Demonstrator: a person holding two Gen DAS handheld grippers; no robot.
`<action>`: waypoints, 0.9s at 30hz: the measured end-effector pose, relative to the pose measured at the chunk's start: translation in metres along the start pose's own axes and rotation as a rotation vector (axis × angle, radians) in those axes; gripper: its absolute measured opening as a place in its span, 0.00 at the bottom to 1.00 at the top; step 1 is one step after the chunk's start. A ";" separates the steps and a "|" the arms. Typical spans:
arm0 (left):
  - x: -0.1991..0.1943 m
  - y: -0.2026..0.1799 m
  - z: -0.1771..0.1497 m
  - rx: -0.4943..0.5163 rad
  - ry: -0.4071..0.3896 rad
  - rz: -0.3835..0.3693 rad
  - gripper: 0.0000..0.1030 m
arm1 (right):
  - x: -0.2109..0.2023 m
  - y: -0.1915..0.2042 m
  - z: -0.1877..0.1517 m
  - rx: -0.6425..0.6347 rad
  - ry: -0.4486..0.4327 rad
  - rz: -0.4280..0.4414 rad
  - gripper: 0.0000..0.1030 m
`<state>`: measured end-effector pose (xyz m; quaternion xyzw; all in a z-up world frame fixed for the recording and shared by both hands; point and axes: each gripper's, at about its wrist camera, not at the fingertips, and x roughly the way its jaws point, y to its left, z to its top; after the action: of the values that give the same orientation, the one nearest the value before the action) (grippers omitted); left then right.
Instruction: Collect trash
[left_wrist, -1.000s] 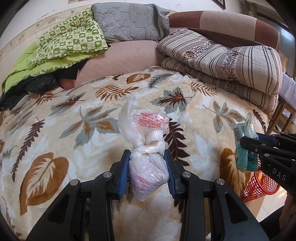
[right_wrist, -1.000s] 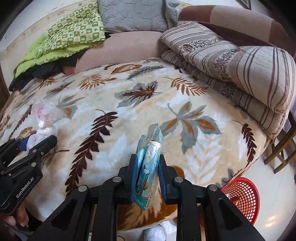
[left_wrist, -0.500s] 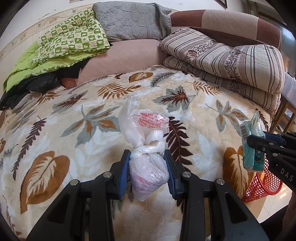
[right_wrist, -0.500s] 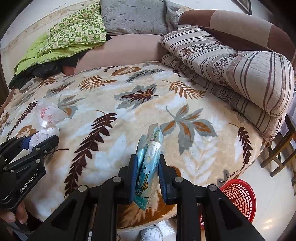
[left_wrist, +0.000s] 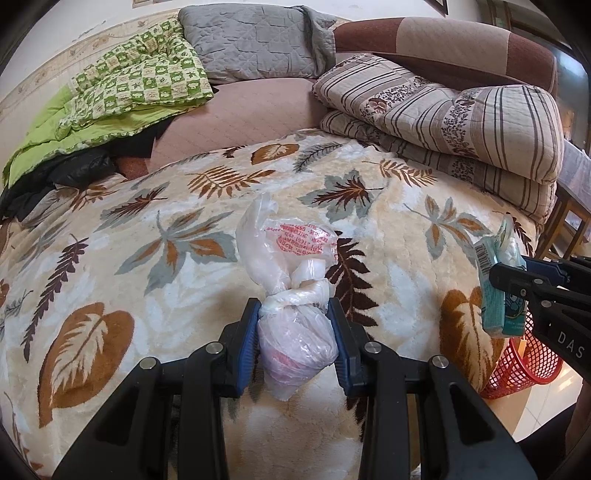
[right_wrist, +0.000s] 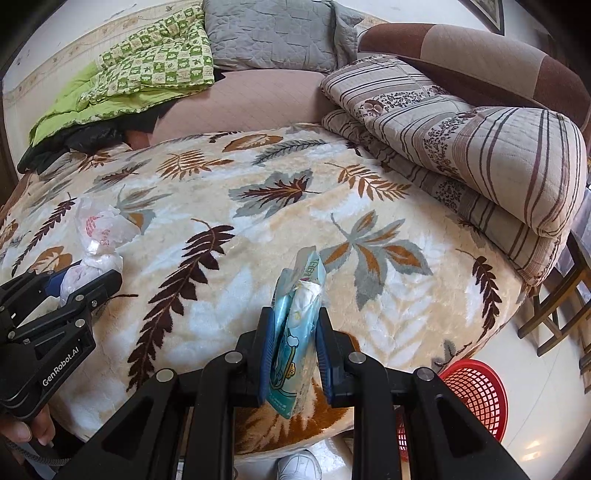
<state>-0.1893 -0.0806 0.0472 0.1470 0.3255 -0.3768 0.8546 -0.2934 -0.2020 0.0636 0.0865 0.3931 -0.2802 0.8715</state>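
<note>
Left wrist view: at nine to ten o'clock a green checked quilt (left_wrist: 140, 86) lies folded beside a grey quilted pillow (left_wrist: 255, 40) at twelve. Below them spreads the cream leaf-print blanket (left_wrist: 110, 236). At six o'clock the left gripper (left_wrist: 295, 339) is closed on a knotted white plastic bag (left_wrist: 291, 291) printed in red, its blue pads pressing the bulging lower half while the knot and loose top stand above the fingers, over the blanket. At two o'clock sits a folded striped quilt (left_wrist: 461, 110). At three to four o'clock the right gripper (left_wrist: 509, 280) pinches a light-blue tissue packet (left_wrist: 498, 288), with a red mesh basket (left_wrist: 528, 369) on the floor just beyond the bed's edge.

Right wrist view: the left gripper (right_wrist: 79, 280) with the bag (right_wrist: 98, 236) shows at nine o'clock; at six the right gripper (right_wrist: 295, 350) is clamped narrowly on the upright tissue packet (right_wrist: 295, 332); the basket (right_wrist: 476, 391) is at four o'clock.
</note>
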 end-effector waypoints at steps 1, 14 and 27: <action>0.000 0.000 0.000 0.001 0.000 -0.001 0.33 | 0.000 0.000 0.000 0.000 0.000 -0.001 0.22; -0.006 -0.048 0.011 0.119 -0.004 -0.156 0.33 | -0.010 -0.031 -0.001 0.117 -0.009 0.047 0.22; 0.008 -0.233 0.031 0.299 0.134 -0.664 0.33 | -0.088 -0.228 -0.080 0.594 -0.064 -0.001 0.22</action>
<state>-0.3440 -0.2570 0.0631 0.1809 0.3523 -0.6664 0.6317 -0.5183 -0.3242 0.0897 0.3284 0.2665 -0.3860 0.8198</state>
